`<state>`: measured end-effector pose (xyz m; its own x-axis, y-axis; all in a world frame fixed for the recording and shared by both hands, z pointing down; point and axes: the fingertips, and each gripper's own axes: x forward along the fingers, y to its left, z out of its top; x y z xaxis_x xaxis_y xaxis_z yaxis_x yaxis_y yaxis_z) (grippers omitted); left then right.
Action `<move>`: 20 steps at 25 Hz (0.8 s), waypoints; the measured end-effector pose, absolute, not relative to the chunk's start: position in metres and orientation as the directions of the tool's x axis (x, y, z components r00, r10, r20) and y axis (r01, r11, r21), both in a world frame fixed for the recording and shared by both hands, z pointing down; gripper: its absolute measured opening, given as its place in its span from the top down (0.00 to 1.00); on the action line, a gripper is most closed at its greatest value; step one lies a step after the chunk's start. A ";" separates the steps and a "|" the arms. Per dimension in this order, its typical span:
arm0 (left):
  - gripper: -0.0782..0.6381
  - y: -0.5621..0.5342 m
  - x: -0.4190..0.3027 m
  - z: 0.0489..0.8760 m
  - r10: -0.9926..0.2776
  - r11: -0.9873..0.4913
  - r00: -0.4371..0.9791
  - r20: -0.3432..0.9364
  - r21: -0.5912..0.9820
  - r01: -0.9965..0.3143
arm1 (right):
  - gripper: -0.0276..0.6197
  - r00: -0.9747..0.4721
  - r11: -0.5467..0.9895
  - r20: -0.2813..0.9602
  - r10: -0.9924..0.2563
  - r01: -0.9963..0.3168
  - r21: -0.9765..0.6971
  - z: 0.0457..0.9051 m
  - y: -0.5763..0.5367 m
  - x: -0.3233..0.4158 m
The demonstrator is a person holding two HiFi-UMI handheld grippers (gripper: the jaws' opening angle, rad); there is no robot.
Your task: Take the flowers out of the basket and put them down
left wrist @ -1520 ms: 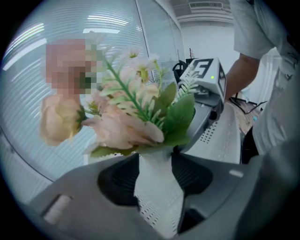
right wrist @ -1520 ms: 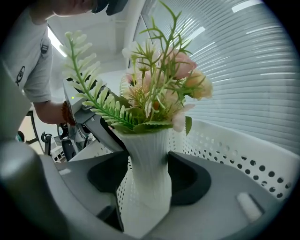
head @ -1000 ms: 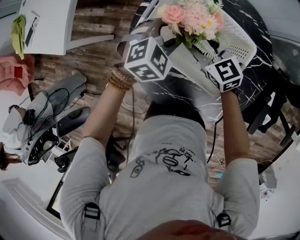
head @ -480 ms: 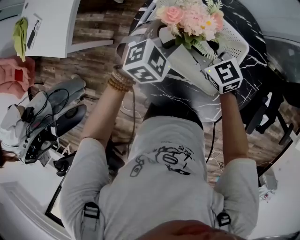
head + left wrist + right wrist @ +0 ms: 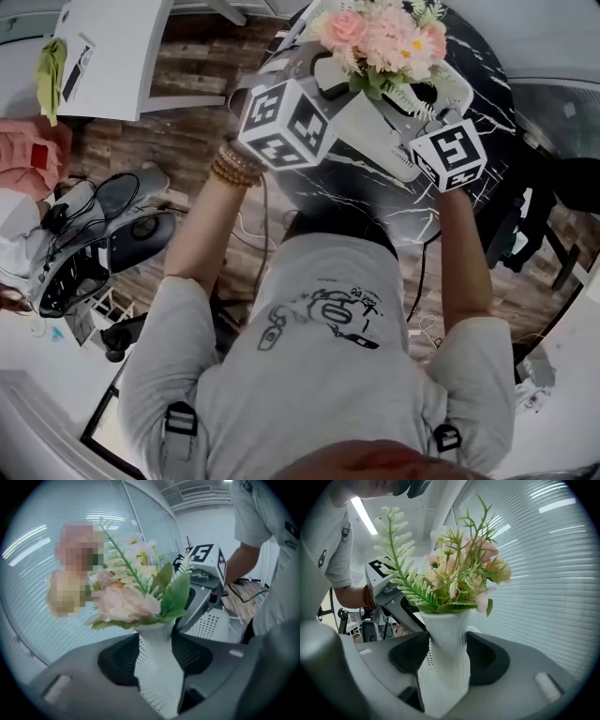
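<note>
Two hand-held grippers share one grip. The left hand-held gripper (image 5: 157,656) and the right hand-held gripper (image 5: 445,656) each have their jaws at a medium spread, closed on the neck of the white ribbed vase (image 5: 443,634) from opposite sides. Dark pads (image 5: 485,656) press the vase wall in both gripper views.

The flowers (image 5: 380,37) stand upright in that vase, pink blooms and green fronds on top. In the head view the bunch sits above the near edge of the black marble counter (image 5: 370,192), just beside the white perforated basket (image 5: 473,89). I cannot tell if the vase base has cleared the basket rim. A perforated white surface shows low against the vase in both gripper views, and it may be basket wall or vase.

Step in hand, as I judge it: lift out, then carry to the set-down spot. To do it well:
- Hold both hand-held grippers at one height so the vase does not tilt.
- Raise straight up until the base is surely past the rim, and only then move sideways.
- Mind that the neck tapers and the load looks top-heavy, so do not loosen mid-air.
- Set the vase flat on bare counter, well apart from the basket.
- Release one side first, check that the vase stands, then release the other.
</note>
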<state>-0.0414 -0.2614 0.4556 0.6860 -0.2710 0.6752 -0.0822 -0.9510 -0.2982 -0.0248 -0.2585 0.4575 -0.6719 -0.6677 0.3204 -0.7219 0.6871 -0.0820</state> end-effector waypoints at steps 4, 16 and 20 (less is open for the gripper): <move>0.59 -0.262 -0.044 0.432 -0.285 -0.945 0.697 0.658 -0.314 -0.090 | 0.56 -0.675 0.693 0.304 -0.672 -0.718 -0.062 0.434 -0.260 -0.028; 0.59 -0.227 -0.034 0.348 -0.317 -0.931 0.719 0.618 -0.347 -0.112 | 0.56 -0.690 0.709 0.258 -0.676 -0.705 -0.027 0.350 -0.225 -0.017; 0.59 -0.218 -0.035 0.330 -0.324 -0.928 0.727 0.606 -0.353 -0.119 | 0.56 -0.694 0.710 0.236 -0.680 -0.704 -0.023 0.331 -0.215 -0.018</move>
